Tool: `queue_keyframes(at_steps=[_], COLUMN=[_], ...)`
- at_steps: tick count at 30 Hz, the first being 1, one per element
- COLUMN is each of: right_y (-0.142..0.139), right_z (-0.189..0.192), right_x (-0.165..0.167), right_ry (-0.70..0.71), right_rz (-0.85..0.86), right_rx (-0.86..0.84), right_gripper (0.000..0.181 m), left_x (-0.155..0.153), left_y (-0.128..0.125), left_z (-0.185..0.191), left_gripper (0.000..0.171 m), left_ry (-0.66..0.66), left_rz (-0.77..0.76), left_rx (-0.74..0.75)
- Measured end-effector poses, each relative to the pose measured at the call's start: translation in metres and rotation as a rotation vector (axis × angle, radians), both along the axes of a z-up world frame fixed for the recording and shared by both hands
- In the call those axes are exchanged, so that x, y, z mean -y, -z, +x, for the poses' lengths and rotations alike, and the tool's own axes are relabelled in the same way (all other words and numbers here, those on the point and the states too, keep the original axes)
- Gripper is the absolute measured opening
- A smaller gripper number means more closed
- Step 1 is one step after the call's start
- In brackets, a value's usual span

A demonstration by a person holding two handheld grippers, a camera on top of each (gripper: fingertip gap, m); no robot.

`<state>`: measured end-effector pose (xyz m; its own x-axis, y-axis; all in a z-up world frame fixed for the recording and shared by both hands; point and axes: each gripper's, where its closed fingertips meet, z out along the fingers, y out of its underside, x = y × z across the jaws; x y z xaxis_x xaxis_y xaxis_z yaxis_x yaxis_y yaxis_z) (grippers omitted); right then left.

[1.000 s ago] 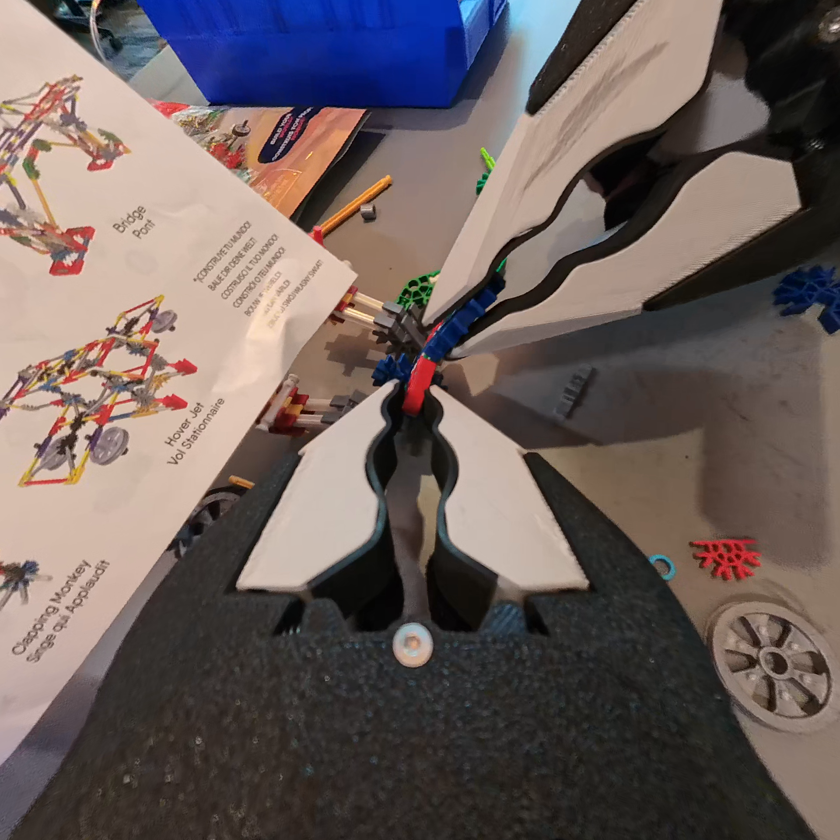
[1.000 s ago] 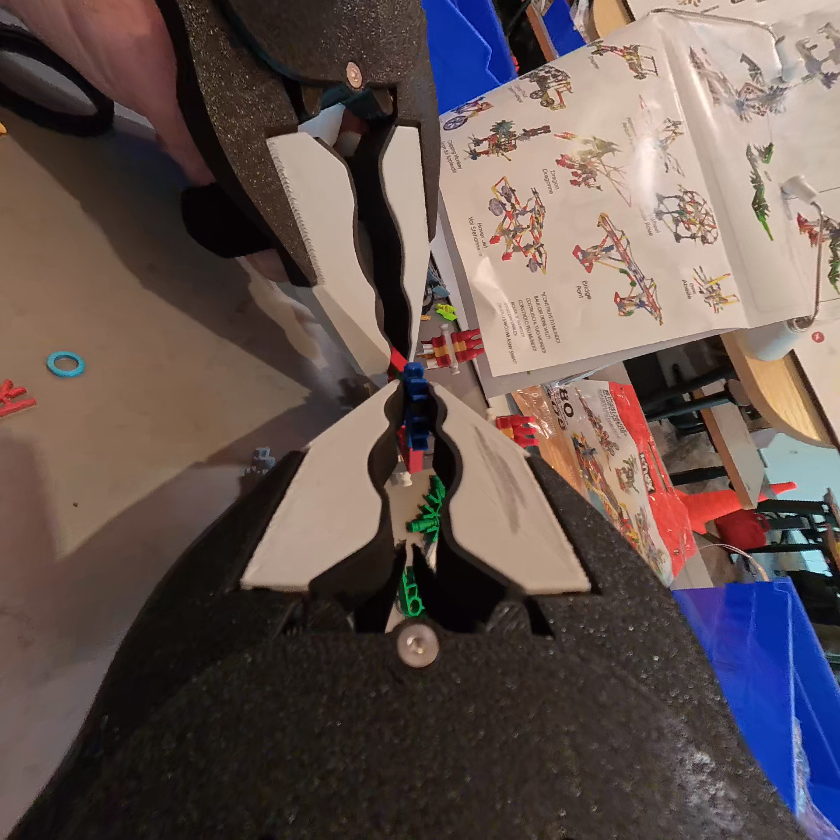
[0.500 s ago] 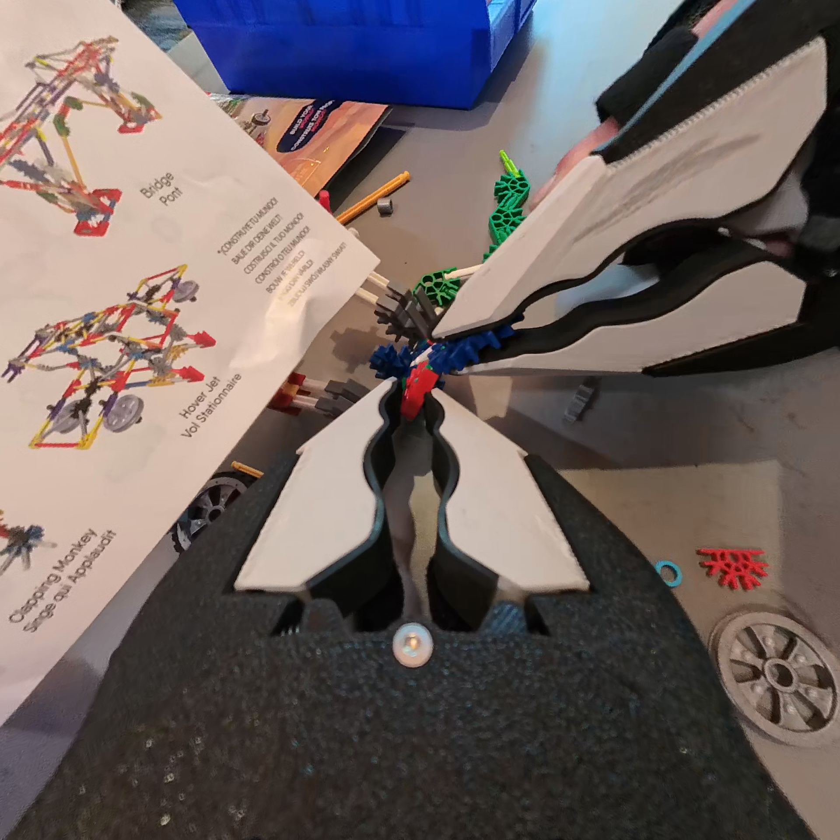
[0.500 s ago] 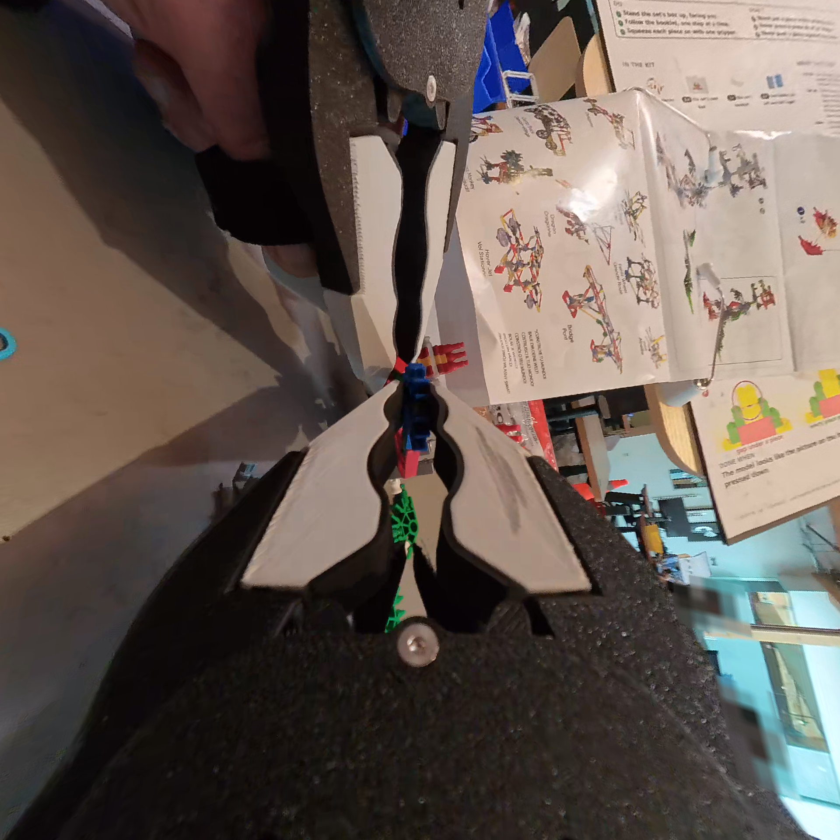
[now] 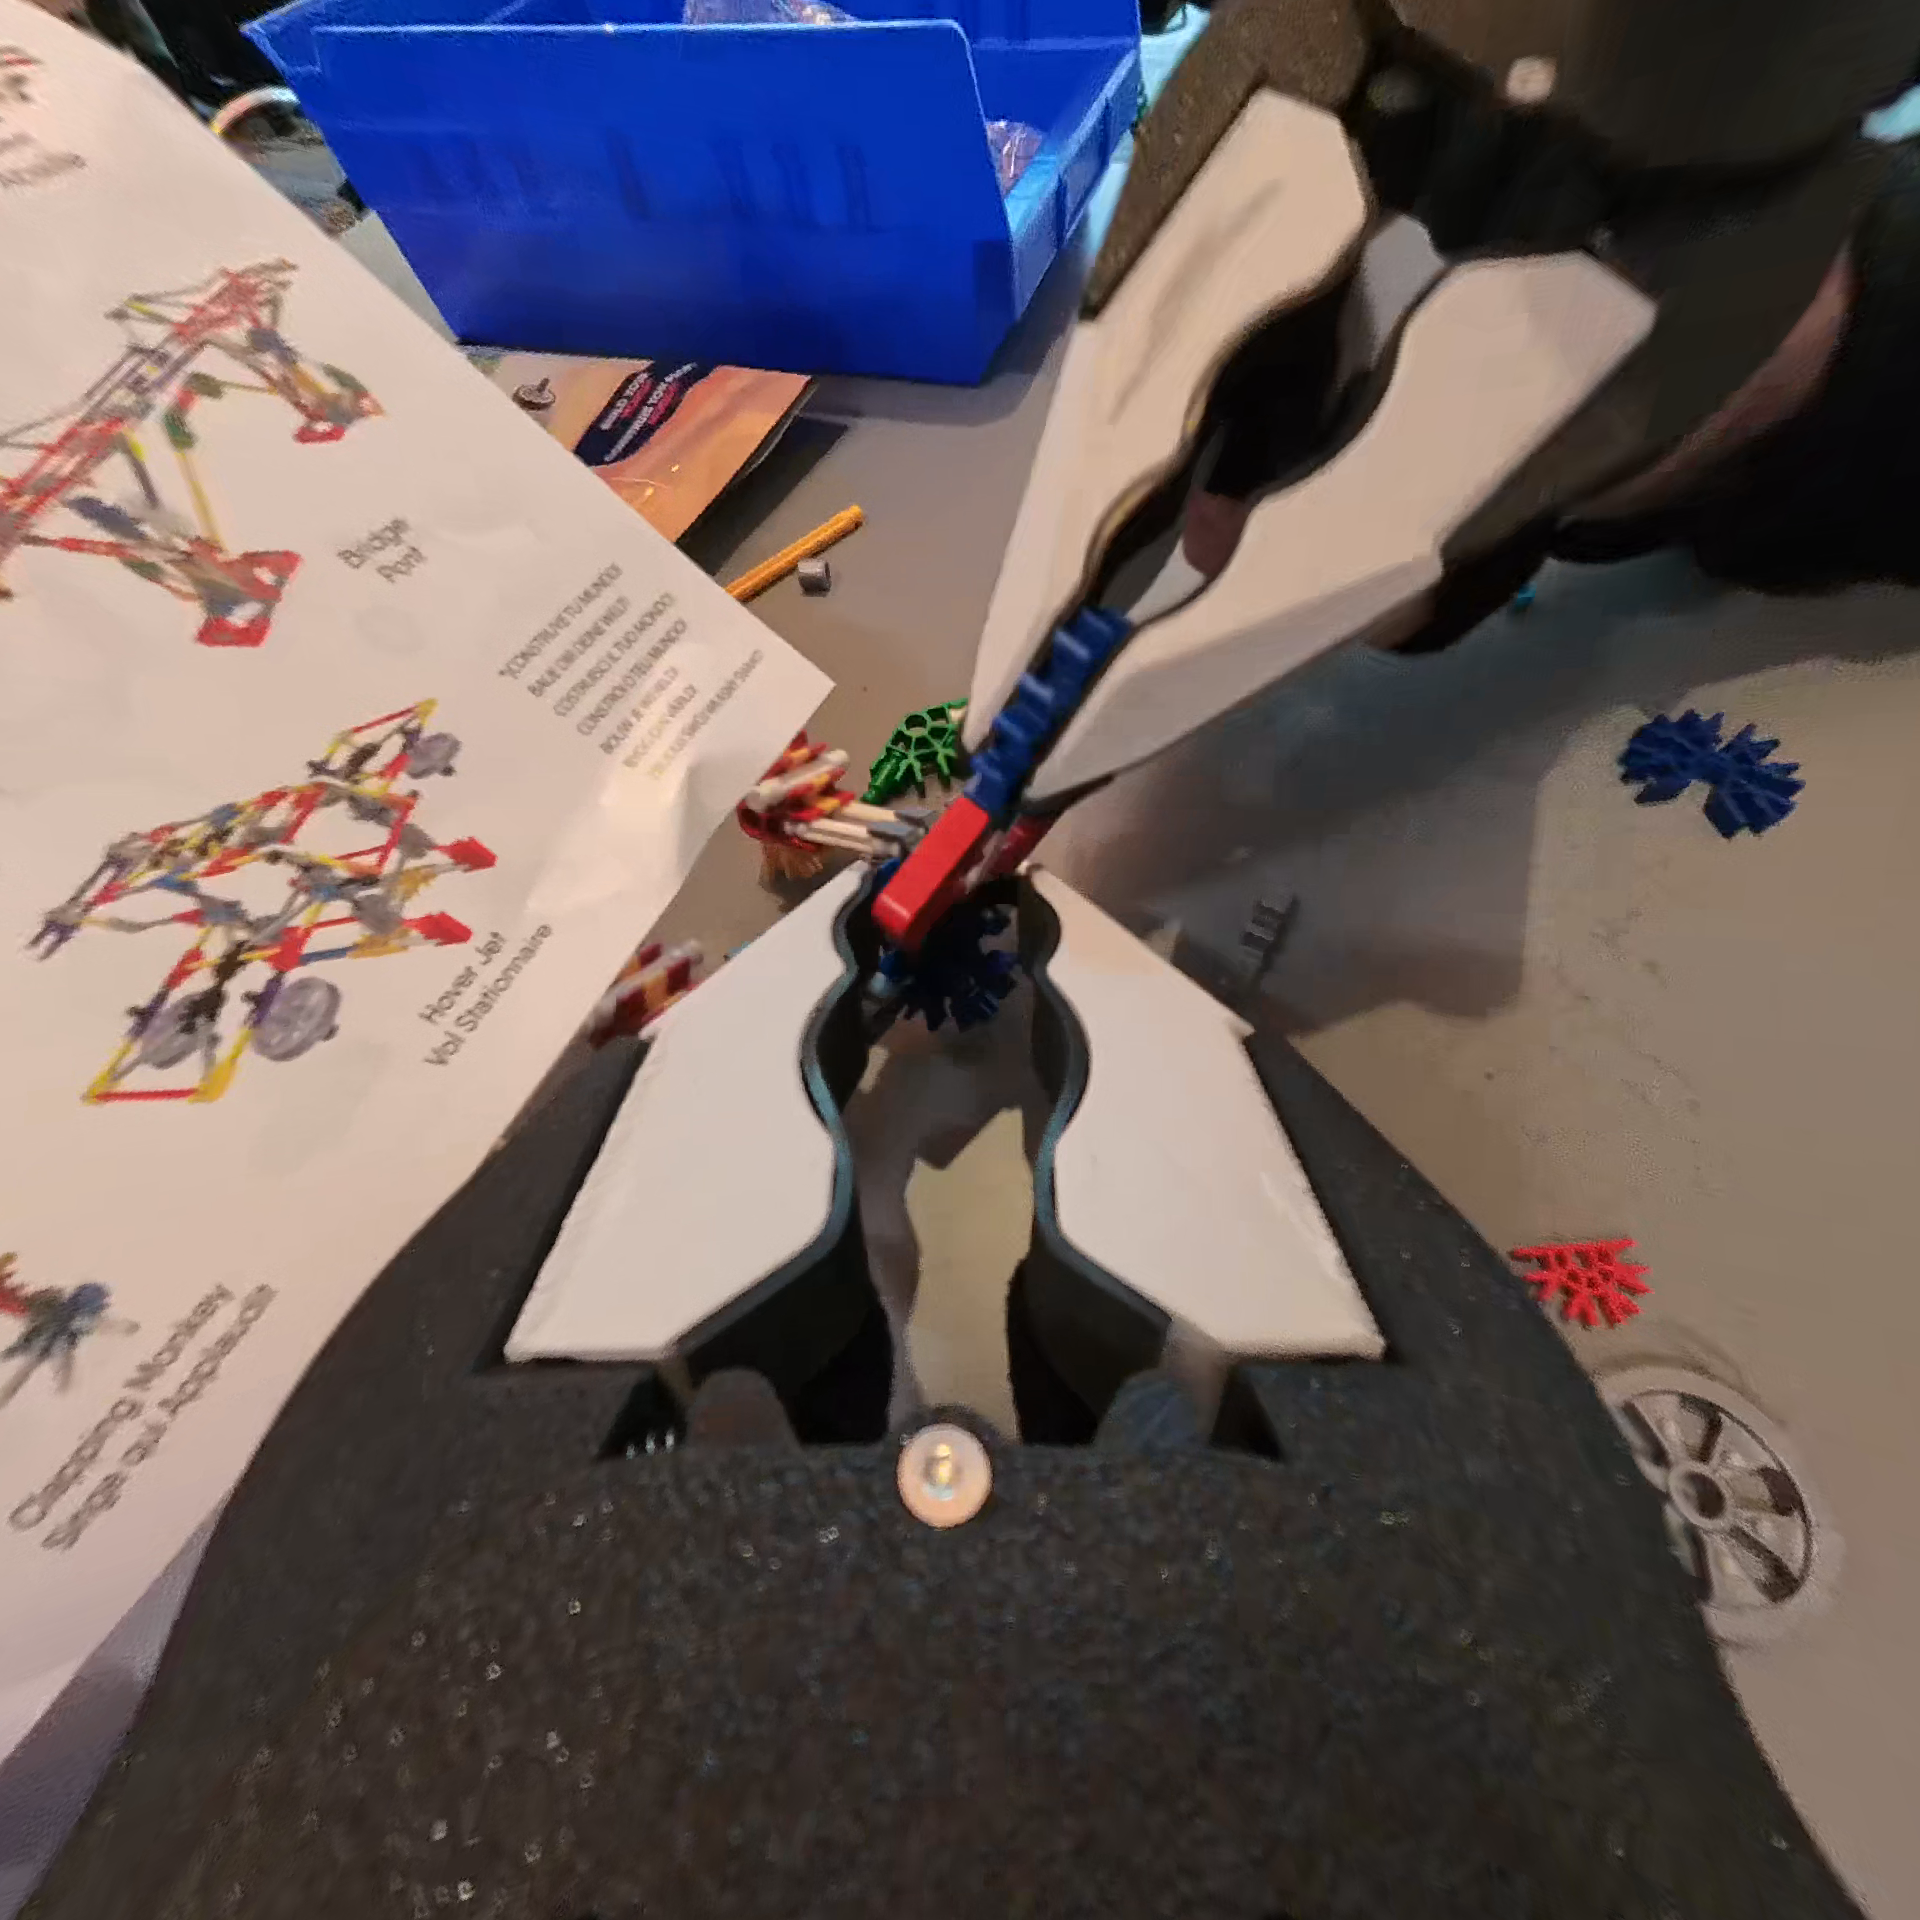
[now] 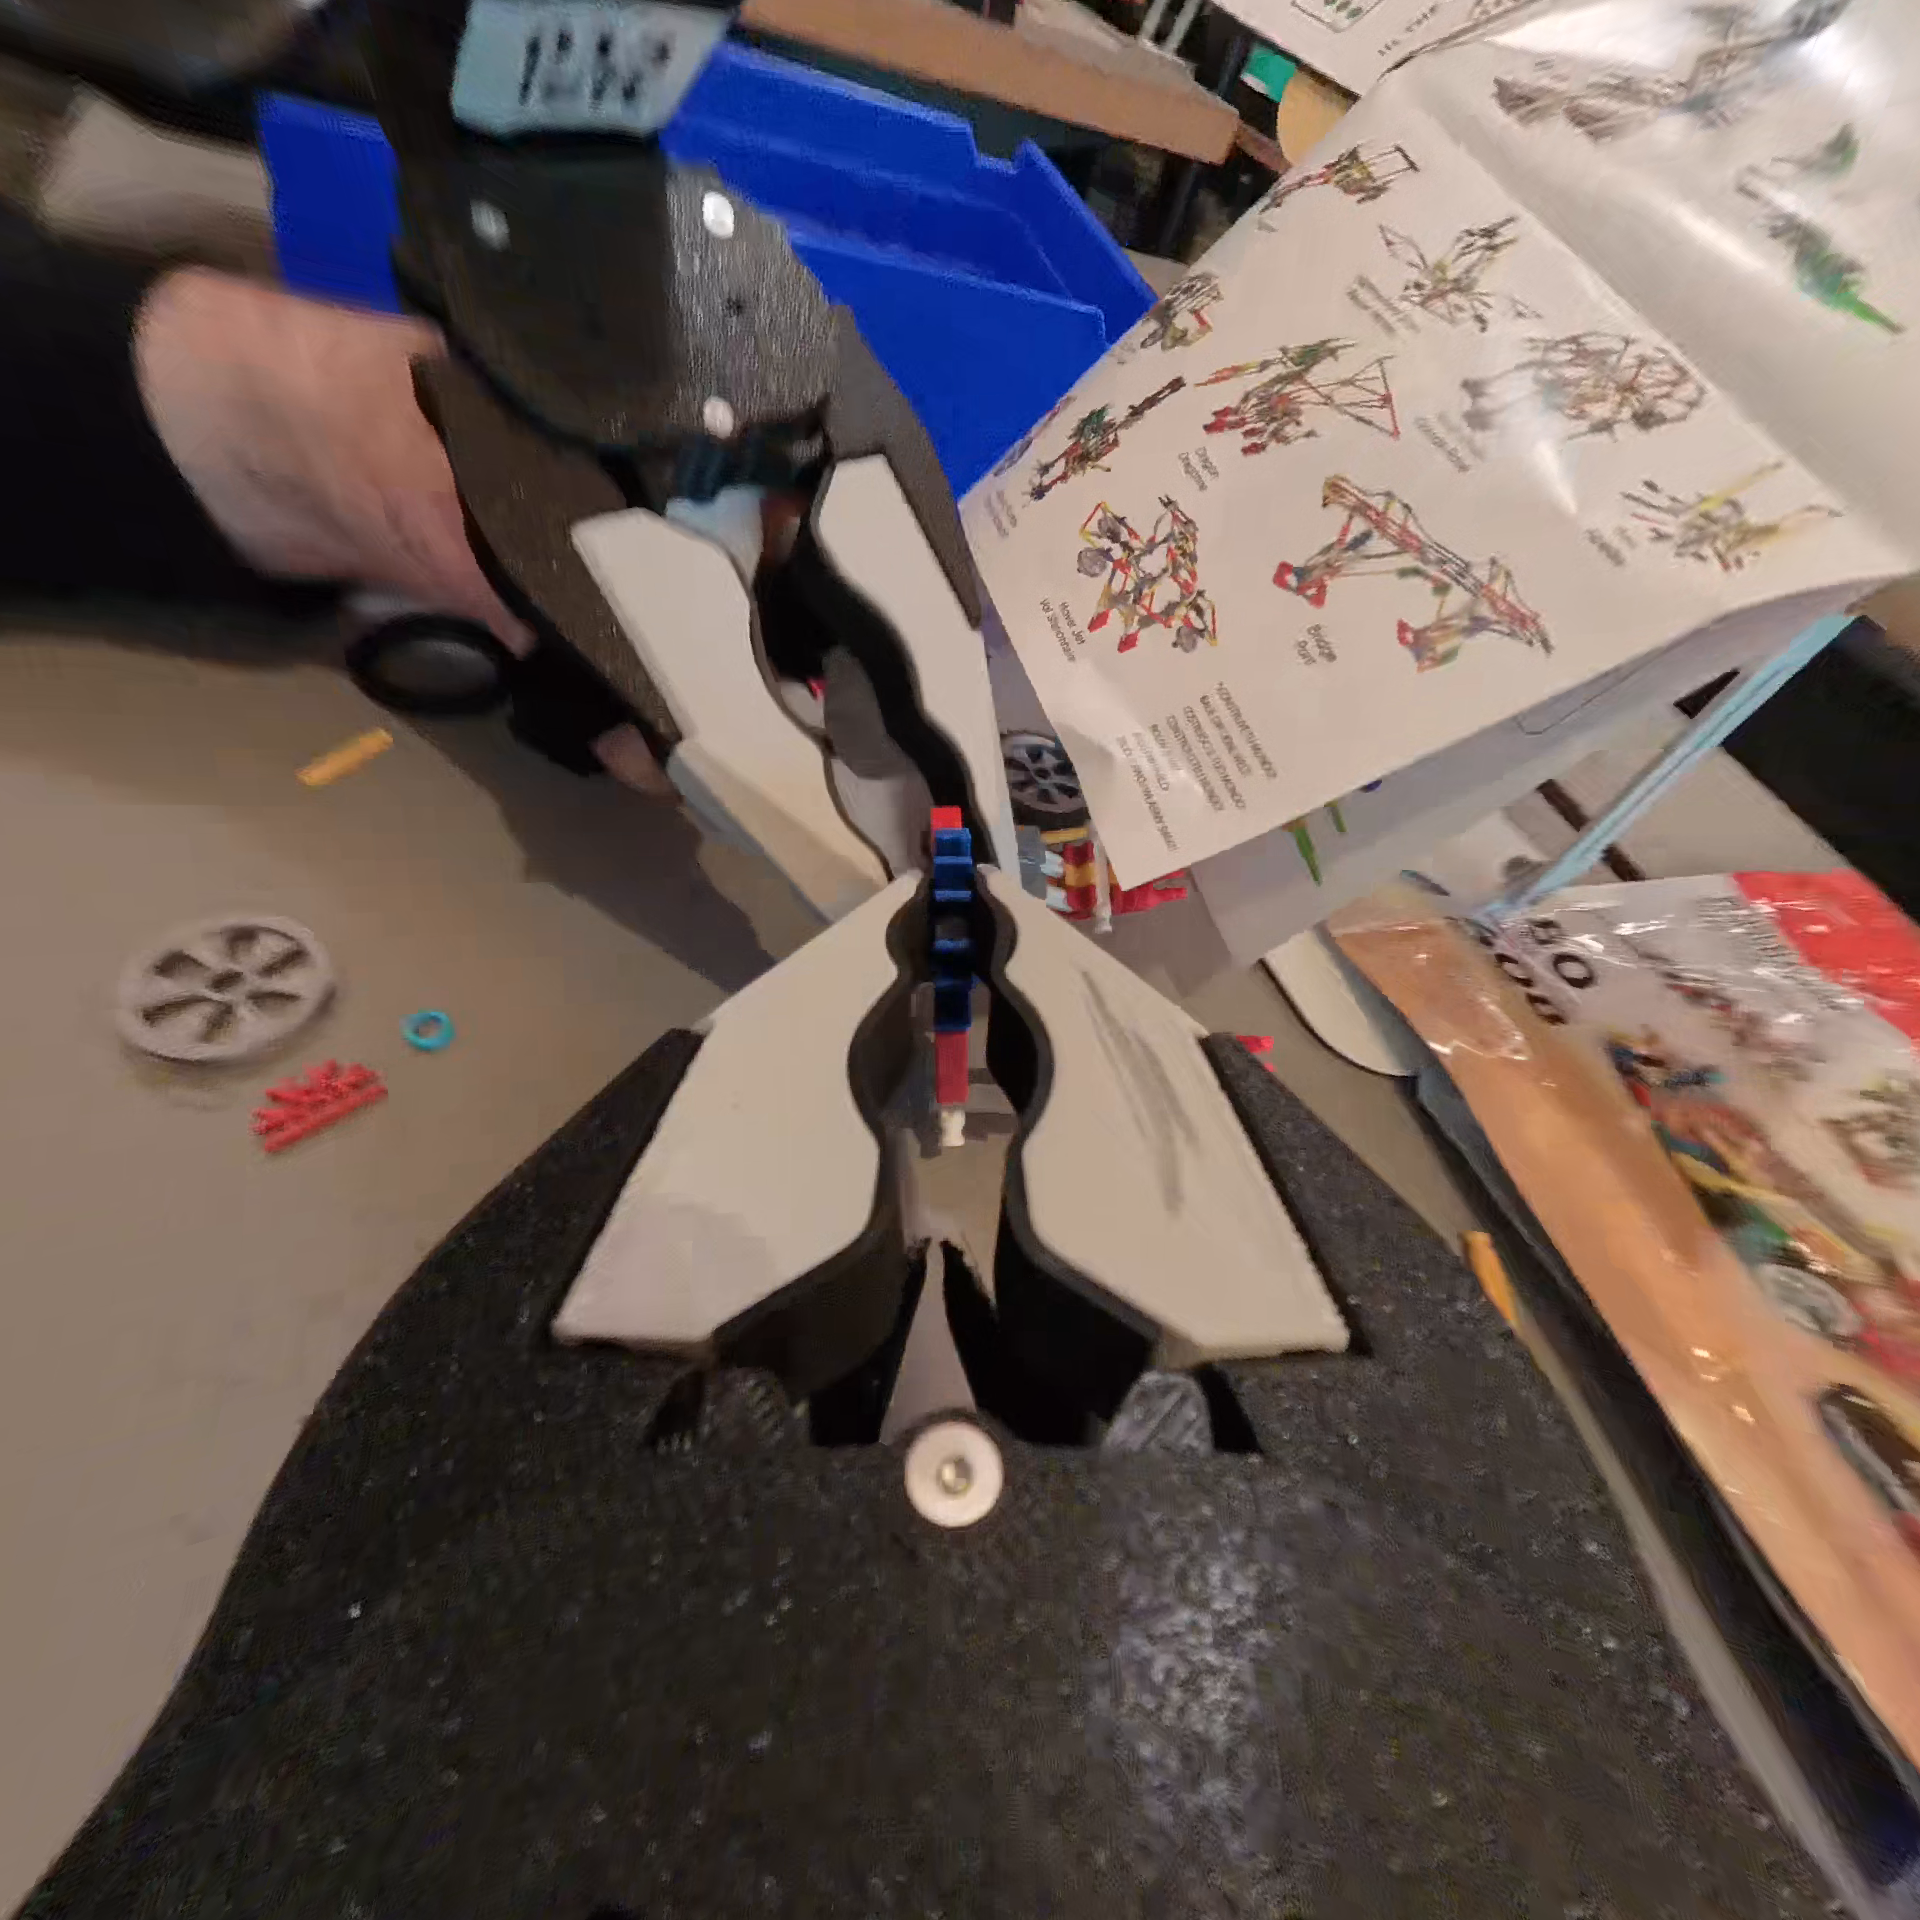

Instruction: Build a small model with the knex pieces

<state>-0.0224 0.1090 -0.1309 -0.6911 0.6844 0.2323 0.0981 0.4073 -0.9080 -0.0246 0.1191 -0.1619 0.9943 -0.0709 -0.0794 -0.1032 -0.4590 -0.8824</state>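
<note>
Blue toothed connector [image 6: 951, 914] with red piece [image 5: 928, 871], clamped in right tool [image 6: 951, 883] above grey table [image 5: 1455, 997]. Left tool [image 5: 940, 894] parted, tips beside red piece, gripping nothing. Instruction sheet [image 5: 312, 727] nearby.

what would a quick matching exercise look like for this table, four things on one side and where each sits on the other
Things:
1. blue bin
2. grey spoked wheel
3. blue toothed connector
4. instruction sheet

Places:
A. clamped in the right gripper
B. far edge of the table, behind the sheet
C. left of the left gripper
D. flat on the table by the red snowflake piece

Pairs: 1-B, 2-D, 3-A, 4-C
</note>
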Motion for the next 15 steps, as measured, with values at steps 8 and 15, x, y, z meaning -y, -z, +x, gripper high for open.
queue_keyframes(at_steps=[8, 15], right_y=[-0.002, -0.001], right_z=[0.005, 0.01], right_x=[-0.001, -0.012], right_ry=[-0.08, -0.104], right_rz=[-0.168, -0.12], right_rx=[0.128, 0.179], right_gripper=[0.004, 0.01], left_x=[-0.005, -0.006], left_y=[0.002, 0.001], left_z=[0.011, 0.017], left_gripper=[0.016, 0.011], left_ry=[0.048, 0.072], left_rz=[-0.009, -0.022], left_rx=[0.041, 0.114])
